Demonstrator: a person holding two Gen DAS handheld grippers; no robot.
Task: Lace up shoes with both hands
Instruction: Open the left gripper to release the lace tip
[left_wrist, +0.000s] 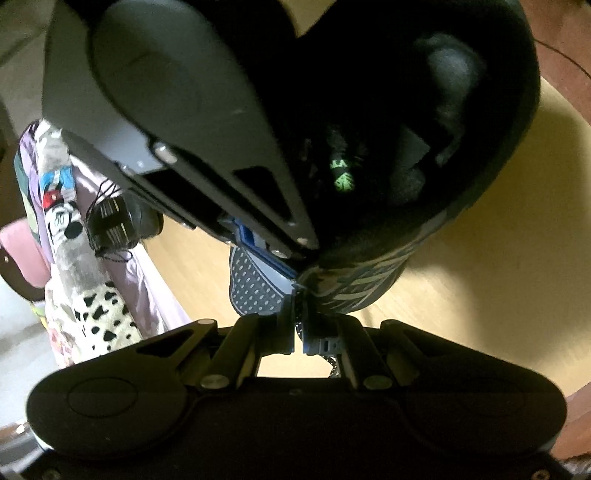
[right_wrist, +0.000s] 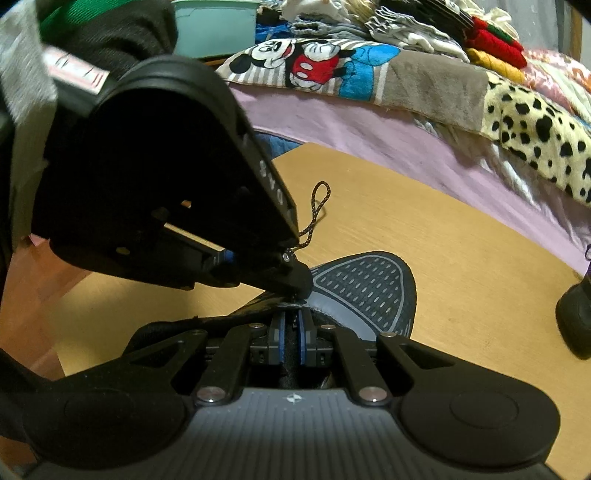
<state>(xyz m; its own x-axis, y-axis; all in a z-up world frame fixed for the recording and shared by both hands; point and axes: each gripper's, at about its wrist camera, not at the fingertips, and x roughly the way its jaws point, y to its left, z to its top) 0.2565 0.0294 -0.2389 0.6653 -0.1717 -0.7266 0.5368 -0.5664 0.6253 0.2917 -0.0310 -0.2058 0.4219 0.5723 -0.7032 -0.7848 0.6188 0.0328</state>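
Note:
A dark shoe (right_wrist: 365, 291) with a dotted mesh toe lies on the wooden table; in the left wrist view the shoe (left_wrist: 369, 291) fills the upper right and its opening faces me. My left gripper (left_wrist: 300, 306) is shut on the speckled lace (left_wrist: 333, 365) right at the shoe's throat. Seen from the right wrist, the left gripper (right_wrist: 299, 286) comes in from the upper left, and a loop of the lace (right_wrist: 319, 201) sticks out beyond it. My right gripper (right_wrist: 291, 317) is shut, its blue pads pinching a dark strip at the shoe's edge. The two grippers' tips nearly touch; the right gripper (left_wrist: 301, 251) crosses above.
The wooden table (right_wrist: 461, 266) ends at a bed with a pink sheet (right_wrist: 369, 122) and piled blankets (right_wrist: 535, 122). A dark object (right_wrist: 576, 317) stands at the right edge. A teal tub (right_wrist: 214, 22) sits behind. A black object with loose threads (left_wrist: 110, 225) hangs by the bed.

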